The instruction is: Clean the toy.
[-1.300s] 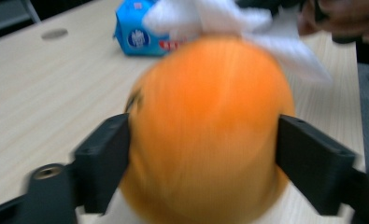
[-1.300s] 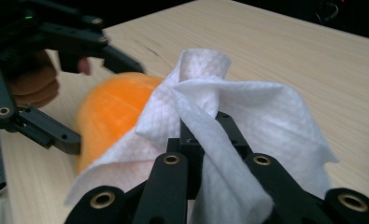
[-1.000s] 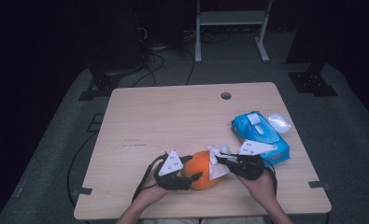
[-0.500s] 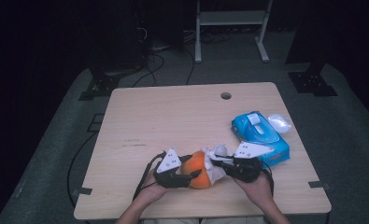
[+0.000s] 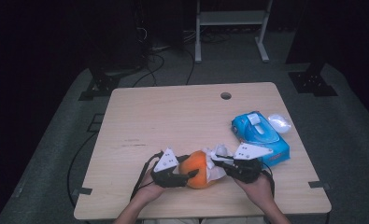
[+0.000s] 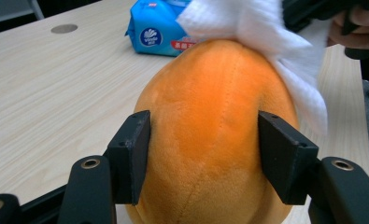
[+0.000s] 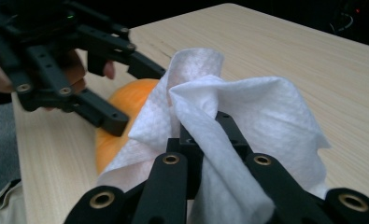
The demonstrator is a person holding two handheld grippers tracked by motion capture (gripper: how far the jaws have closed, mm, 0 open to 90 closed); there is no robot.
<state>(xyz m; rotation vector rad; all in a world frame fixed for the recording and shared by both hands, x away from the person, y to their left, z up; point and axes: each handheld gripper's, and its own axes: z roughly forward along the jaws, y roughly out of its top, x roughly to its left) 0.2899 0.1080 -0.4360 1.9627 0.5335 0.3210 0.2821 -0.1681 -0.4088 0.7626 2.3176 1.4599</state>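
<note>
Near the front edge of the table (image 5: 140, 116), a little right of its middle, sits the orange plush ball (image 5: 197, 169), and both hands meet there. The whole far half of the tabletop lies bare up to the round cable hole (image 5: 226, 95), and the left side is open wood too, so there is plenty of room to move that way. To the right it is tighter: the blue wipe pack (image 5: 259, 135) lies just beside the right hand, near the table's right edge, with a small clear lid (image 5: 280, 122) beyond it at the rim.

The left gripper (image 5: 188, 175) comes in from the lower left, lying nearly level and pointing right. Its jaws have just been closing, and the left gripper view shows both black pads (image 6: 135, 154) pressed against the flanks of the plush ball, clamped on it.

The right gripper (image 5: 218, 163) reaches in from the right, pointing left toward the ball. Its jaws are pinched together on a white wipe (image 7: 247, 107), which bunches over the jaw tips and drapes onto the ball's upper right side, touching the orange fabric
</note>
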